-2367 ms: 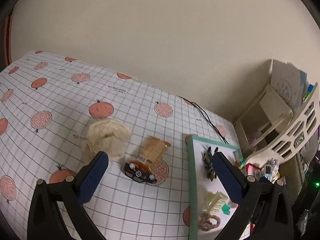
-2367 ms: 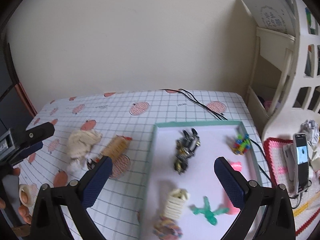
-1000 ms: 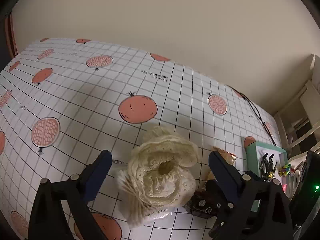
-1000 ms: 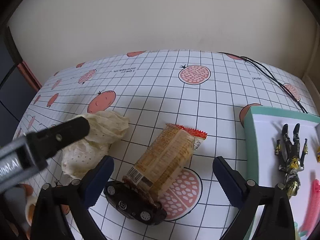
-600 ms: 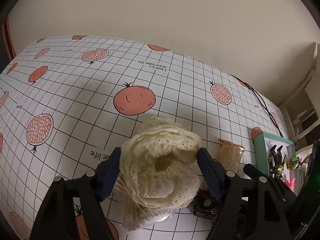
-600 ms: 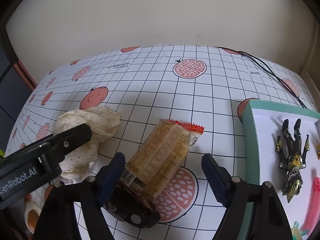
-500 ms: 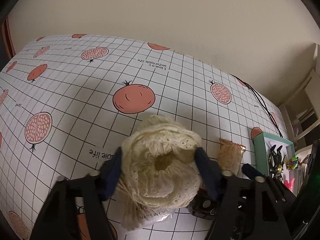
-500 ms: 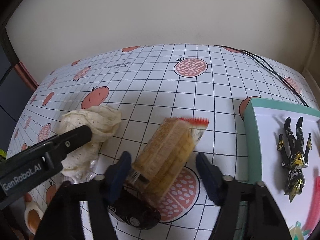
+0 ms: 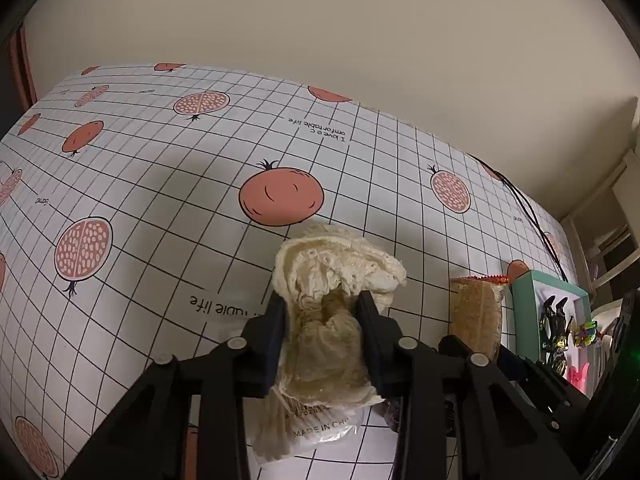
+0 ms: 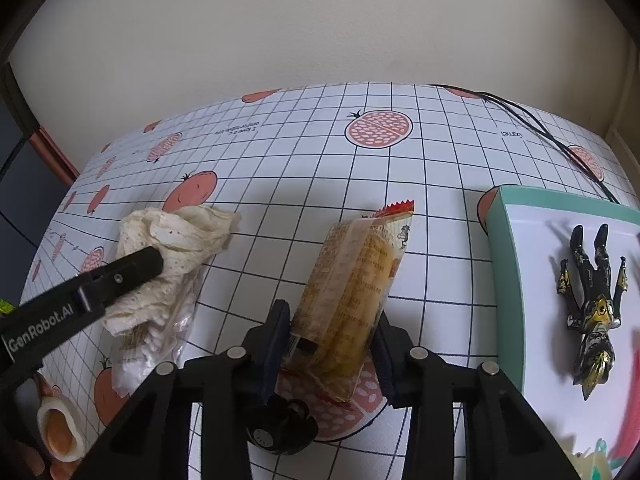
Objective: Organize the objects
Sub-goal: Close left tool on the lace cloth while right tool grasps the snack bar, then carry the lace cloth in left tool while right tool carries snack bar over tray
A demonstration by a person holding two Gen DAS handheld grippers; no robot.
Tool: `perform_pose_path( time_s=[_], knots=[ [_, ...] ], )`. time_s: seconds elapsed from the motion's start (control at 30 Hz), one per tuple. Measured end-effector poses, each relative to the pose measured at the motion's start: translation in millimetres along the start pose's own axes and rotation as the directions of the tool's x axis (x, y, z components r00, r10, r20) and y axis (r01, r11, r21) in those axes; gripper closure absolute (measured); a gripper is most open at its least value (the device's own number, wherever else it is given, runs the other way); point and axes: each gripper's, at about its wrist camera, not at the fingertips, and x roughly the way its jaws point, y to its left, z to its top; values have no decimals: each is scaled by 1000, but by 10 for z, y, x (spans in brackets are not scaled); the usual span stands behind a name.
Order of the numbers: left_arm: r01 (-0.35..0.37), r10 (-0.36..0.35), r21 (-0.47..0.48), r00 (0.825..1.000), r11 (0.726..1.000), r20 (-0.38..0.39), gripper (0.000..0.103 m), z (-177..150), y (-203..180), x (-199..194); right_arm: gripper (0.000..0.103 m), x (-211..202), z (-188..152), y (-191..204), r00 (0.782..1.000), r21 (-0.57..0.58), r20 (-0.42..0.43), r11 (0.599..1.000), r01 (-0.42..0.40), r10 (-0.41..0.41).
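Note:
A cream lace cloth (image 9: 336, 268) in a clear bag is squeezed between the pads of my left gripper (image 9: 320, 320), whose jaws are closing on it. In the right wrist view the same cloth (image 10: 180, 232) bulges past the left gripper's finger (image 10: 120, 276). An orange snack packet (image 10: 352, 280) stands tilted between the pads of my right gripper (image 10: 332, 344), whose jaws are also closing and press on its lower end. The packet (image 9: 476, 312) shows to the right in the left wrist view. A black toy car (image 10: 280, 428) lies just under the packet.
A teal-rimmed white tray (image 10: 500, 248) at the right holds a black and gold figure (image 10: 592, 300) and other small toys. A black cable (image 10: 540, 132) runs along the table's far right. A roll of tape (image 10: 58, 428) sits at lower left. The tablecloth has a pomegranate grid print.
Both grippers went from wide open to closed in on their objects. The cloth is now bunched narrow between the left pads, and the snack packet has tipped up between the right pads.

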Motion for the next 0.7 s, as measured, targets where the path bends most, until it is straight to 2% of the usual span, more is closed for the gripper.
perform_pose_path(
  time_s=[0.27, 0.7],
  knots=[
    [-10, 11, -31, 1000, 999, 26, 77, 21, 80, -56, 67, -41, 5, -12, 1000, 1, 5, 1000, -7, 7],
    [-5, 10, -69, 998, 998, 69, 79, 101, 164, -228, 75, -141, 43, -36, 999, 3, 21, 999, -39, 39]
  ],
)
